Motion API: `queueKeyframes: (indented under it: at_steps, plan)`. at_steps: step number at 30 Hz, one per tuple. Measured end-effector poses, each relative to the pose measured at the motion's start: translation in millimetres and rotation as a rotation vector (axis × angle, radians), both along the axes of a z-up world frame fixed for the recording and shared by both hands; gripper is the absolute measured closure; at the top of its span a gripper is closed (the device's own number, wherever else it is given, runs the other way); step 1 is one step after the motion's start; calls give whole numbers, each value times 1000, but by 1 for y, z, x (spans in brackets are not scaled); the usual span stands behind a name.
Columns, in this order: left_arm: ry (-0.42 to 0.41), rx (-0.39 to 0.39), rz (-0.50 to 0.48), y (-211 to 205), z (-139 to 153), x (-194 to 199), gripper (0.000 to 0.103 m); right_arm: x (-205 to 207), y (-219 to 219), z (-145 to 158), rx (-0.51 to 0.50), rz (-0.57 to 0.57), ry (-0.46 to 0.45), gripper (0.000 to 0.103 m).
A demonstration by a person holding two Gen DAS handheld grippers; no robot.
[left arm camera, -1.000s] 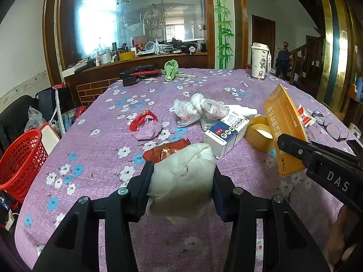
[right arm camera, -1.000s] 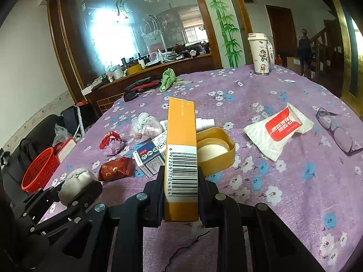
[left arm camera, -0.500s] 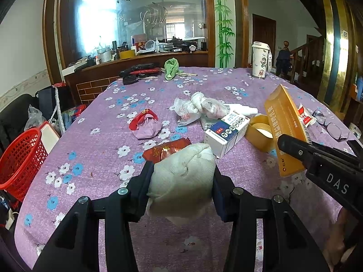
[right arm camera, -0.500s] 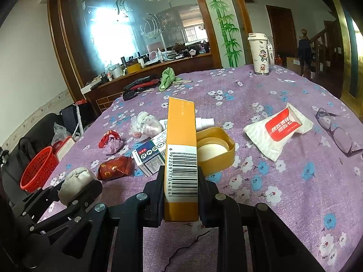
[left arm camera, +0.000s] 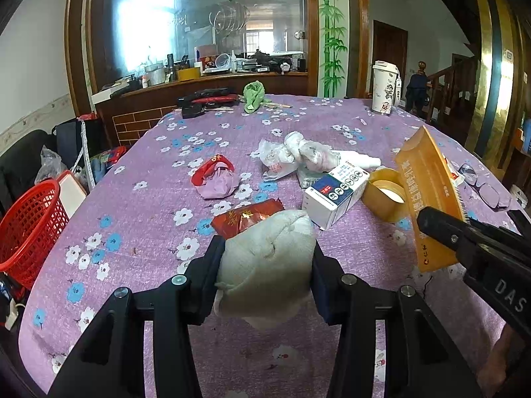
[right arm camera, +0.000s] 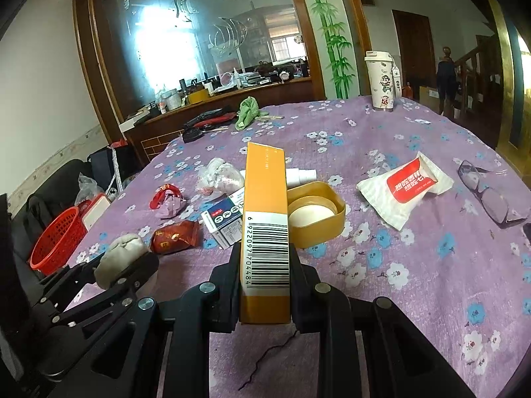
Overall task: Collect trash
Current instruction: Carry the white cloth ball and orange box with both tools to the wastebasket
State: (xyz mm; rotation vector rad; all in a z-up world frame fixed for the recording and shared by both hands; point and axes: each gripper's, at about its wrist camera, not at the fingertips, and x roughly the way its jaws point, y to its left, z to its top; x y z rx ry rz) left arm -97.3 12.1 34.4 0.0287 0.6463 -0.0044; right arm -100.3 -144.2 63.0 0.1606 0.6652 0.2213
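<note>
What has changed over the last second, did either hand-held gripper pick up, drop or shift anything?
Nothing visibly changed. The left hand-held gripper is still shut on the grey-white wad, and the right hand-held gripper still clamps the orange box. The trash on the purple tablecloth and the red basket are where they were.

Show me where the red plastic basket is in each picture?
Left wrist view: red plastic basket at the far left edge, beside the purple flowered tablecloth.
Right wrist view: same basket at lower left, past the table edge.
Shared landmark: white lidded tumbler at the table's far end.
</note>
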Motion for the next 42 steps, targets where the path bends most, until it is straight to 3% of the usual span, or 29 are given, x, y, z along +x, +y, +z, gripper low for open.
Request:
queueKeyframes:
  at_steps: [6, 17, 32, 42]
  plan:
    - [26, 3, 3, 2, -2, 2, 57, -9, 5, 9, -10, 15, -14, 78]
    - [83, -58, 23, 24, -2, -2, 56, -18, 18, 18, -26, 36, -10, 78]
    - [40, -99, 71, 60, 17, -18, 56, -21, 47, 29, -66, 90, -4, 78]
    - [55, -116, 123, 90, 16, -20, 56, -4, 71, 27, -25, 171, 77, 78]
